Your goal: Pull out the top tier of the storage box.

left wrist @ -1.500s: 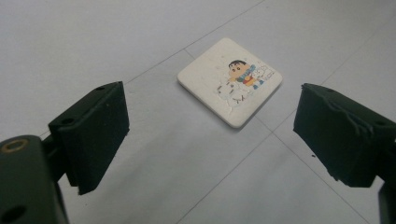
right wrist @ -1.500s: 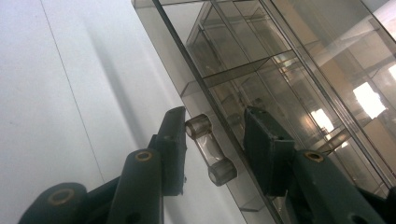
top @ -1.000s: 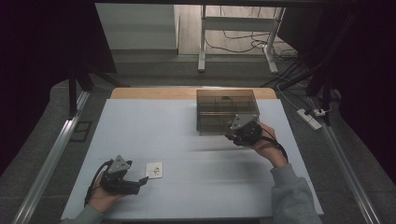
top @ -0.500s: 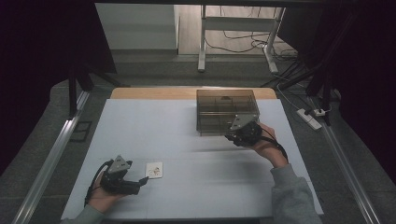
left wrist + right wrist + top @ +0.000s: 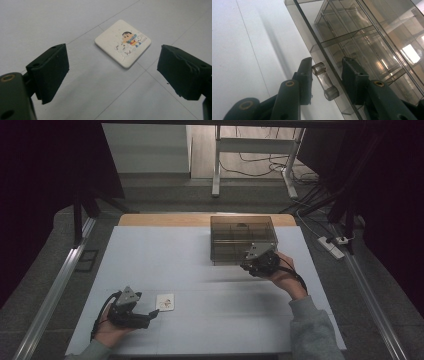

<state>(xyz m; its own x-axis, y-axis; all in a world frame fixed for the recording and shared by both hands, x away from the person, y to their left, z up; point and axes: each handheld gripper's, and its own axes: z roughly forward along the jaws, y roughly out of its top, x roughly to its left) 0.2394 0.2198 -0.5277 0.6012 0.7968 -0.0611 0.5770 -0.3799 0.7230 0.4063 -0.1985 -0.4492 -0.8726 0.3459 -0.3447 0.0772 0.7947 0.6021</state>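
Note:
A small white square tile (image 5: 165, 301) (image 5: 122, 42) with a cartoon print lies flat on the table near the front left. My left gripper (image 5: 151, 315) (image 5: 113, 70) is open just short of it, jaws wide on either side of the tile's near corner and not touching it. A smoked clear plastic drawer box (image 5: 243, 239) (image 5: 367, 47) stands at the back right. My right gripper (image 5: 248, 265) (image 5: 327, 64) is open at its front face, jaws straddling the clear bar handle (image 5: 324, 81) of a drawer. The left jaw is close against the handle, the right one apart from it.
The table (image 5: 200, 265) has a pale top with thin seams and a wooden strip (image 5: 160, 219) along its far edge. Metal rails run along both sides. A power strip (image 5: 334, 246) and cables lie on the floor at the right.

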